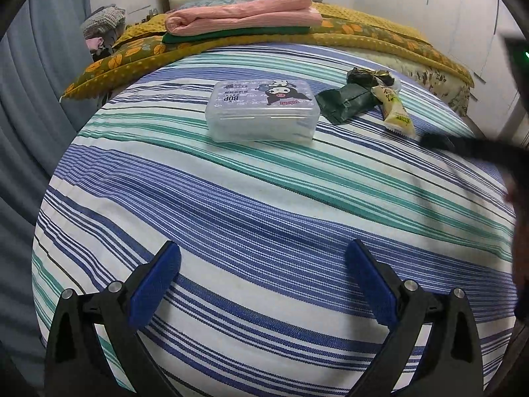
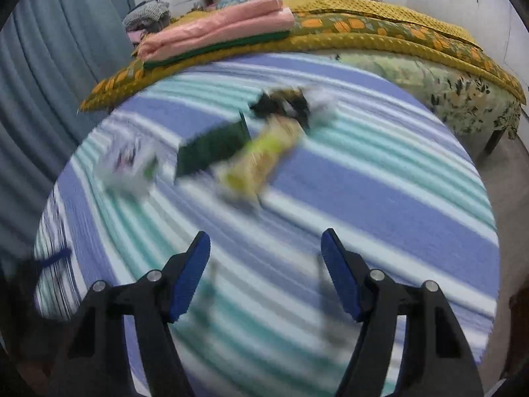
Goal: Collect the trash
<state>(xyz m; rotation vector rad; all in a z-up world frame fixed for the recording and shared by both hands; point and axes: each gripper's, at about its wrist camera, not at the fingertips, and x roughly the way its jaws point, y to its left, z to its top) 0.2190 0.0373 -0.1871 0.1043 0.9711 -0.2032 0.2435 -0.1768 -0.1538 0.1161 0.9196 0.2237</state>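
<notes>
Two tools hover empty over the striped bed: left tool (image 1: 263,263) wide, right tool (image 2: 265,251) partly open. Step: approach. Yellow wrapper (image 2: 261,155) and dark green wrapper (image 2: 211,149) lie at 12 o'clock; next move calls for straddling one wrapper

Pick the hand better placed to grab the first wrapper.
Probably right. The right tool, open and empty, faces the yellow-green snack wrapper closely. The left tool sits farther back, nearer the translucent plastic box.
</notes>
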